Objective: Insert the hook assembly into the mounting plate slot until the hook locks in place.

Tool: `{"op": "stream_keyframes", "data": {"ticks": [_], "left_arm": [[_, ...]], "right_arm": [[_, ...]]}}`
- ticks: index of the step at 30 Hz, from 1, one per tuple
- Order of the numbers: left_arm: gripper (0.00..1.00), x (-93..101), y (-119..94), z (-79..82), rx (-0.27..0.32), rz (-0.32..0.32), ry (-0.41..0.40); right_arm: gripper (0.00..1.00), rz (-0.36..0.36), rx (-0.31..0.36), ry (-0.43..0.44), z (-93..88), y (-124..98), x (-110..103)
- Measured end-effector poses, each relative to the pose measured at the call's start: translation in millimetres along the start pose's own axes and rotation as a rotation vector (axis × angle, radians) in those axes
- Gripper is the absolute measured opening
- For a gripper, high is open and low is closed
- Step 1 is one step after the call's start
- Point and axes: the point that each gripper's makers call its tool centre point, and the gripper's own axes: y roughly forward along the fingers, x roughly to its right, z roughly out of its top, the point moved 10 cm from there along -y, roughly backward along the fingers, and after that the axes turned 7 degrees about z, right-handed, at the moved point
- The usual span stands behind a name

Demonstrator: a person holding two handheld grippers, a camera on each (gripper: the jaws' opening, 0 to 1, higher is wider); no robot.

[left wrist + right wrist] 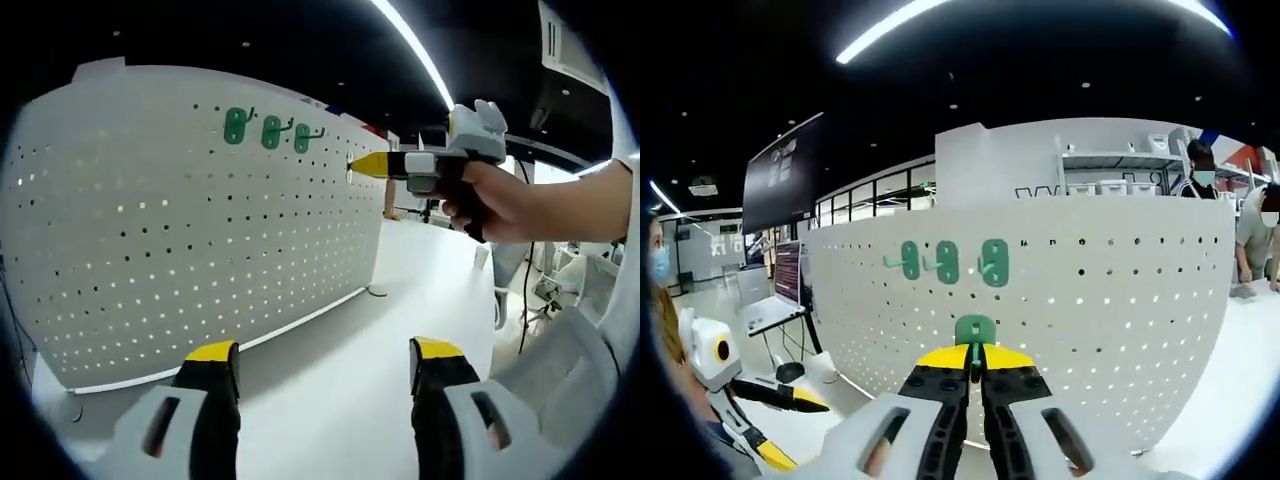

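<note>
A white pegboard (200,230) stands upright on the white table, with three green hooks (271,131) in a row near its top. In the right gripper view that row of hooks (947,261) hangs on the pegboard (1120,300) just above my jaws. My right gripper (976,358) is shut on a fourth green hook (975,329), held close to the board below the row. In the left gripper view the right gripper (365,165) is right of the row, its tip at the board. My left gripper (325,352) is open and empty, low over the table.
The white table (400,300) runs along the foot of the board. A hand and forearm (520,205) hold the right gripper. The left gripper (780,395) sits low at the left. A monitor (785,175) and a laptop (775,295) stand left, and people (1252,240) stand beyond the board's right end.
</note>
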Motion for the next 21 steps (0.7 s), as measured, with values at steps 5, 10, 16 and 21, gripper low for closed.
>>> {"op": "stream_keyframes", "data": {"ticks": [5, 10, 16, 21], "left_arm": [[0.71, -2.1, -5.0, -1.1, 0.01, 0.015, 0.001], [0.71, -5.5, -10.6, -1.7, 0.016, 0.036, -0.008], [0.71, -8.8, -15.0, -3.0, 0.021, 0.052, -0.015], [0.7, -11.0, -19.0, -3.0, 0.026, 0.067, -0.025]], "right_arm": [[0.0, -0.02, 0.015, -0.002, 8.2, 3.6, 9.1], [0.0, -0.041, 0.031, -0.015, 16.1, 10.6, 17.5], [0.0, -0.07, 0.049, -0.024, 22.2, 17.6, 27.3], [0.01, -0.1, 0.071, -0.038, 25.3, 20.5, 35.3]]}}
